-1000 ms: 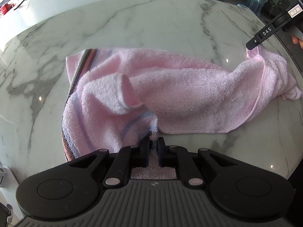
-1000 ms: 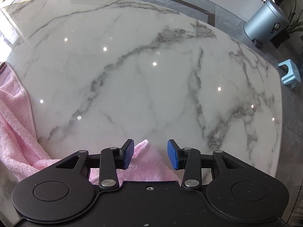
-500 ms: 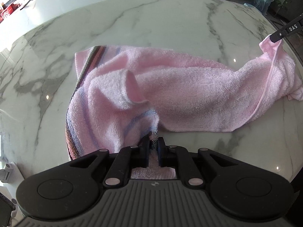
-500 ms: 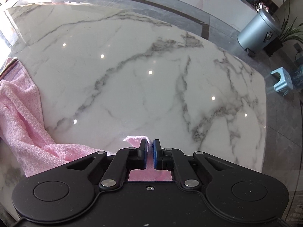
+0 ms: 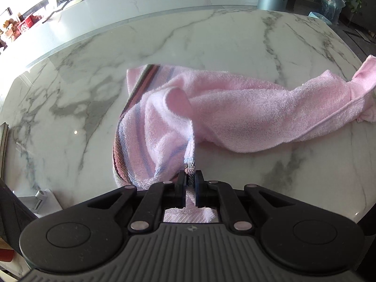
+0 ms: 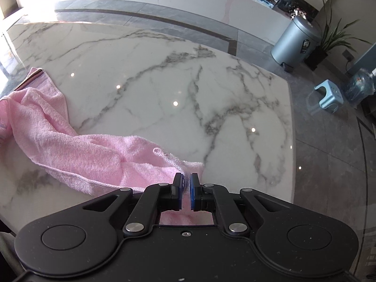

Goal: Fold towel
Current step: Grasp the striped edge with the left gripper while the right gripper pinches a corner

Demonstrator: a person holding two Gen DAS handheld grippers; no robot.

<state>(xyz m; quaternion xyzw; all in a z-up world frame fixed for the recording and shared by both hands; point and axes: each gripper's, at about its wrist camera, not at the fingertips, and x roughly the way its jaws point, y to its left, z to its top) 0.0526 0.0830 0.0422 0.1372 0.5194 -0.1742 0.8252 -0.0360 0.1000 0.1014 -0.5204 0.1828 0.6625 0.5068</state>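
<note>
A pink towel with a striped end lies crumpled and stretched across the white marble table. My left gripper is shut on the striped corner, which rises off the table to the pads. In the right wrist view the same towel trails from the left down to my right gripper, which is shut on the plain pink corner. That far end is lifted at the right edge of the left wrist view, where the right gripper itself is out of sight.
The marble table stretches beyond the towel to a rounded right edge. On the floor past it stand a grey bin, a potted plant, a light-blue stool and a water bottle. A white counter runs behind.
The right gripper closed on the pink corner and lifted it up and away, stretching the towel. The left gripper rose with the striped corner. The right gripper left the left wrist view.
</note>
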